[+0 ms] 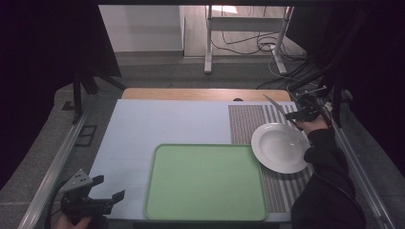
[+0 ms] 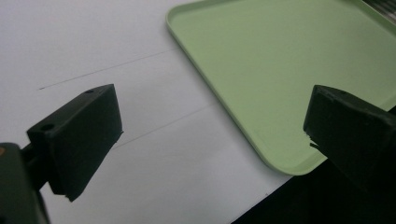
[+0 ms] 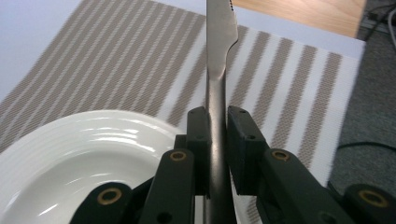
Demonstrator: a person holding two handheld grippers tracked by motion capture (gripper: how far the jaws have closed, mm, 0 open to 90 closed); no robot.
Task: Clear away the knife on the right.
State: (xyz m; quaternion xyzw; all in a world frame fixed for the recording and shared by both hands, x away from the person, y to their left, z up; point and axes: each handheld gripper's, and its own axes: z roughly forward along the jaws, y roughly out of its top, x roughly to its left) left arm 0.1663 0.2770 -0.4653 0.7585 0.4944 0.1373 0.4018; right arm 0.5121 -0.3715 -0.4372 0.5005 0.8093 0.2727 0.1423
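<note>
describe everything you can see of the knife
The knife is a plain table knife of dull silver metal in one piece, with a narrow handle widening into a blade that looks serrated near the tip. The right hand-held gripper is shut on its handle, blade pointing away along the jaws, above the striped mat beside the white plate. Its handle end is hidden.

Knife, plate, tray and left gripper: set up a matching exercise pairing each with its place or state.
Things:
1. knife
2. plate
3. tray
4. left gripper

Places or states:
A. on the striped mat
B. open, holding nothing
C. green, nothing on it
D. clamped in the right gripper

Pairs: 1-D, 2-A, 3-C, 4-B
</note>
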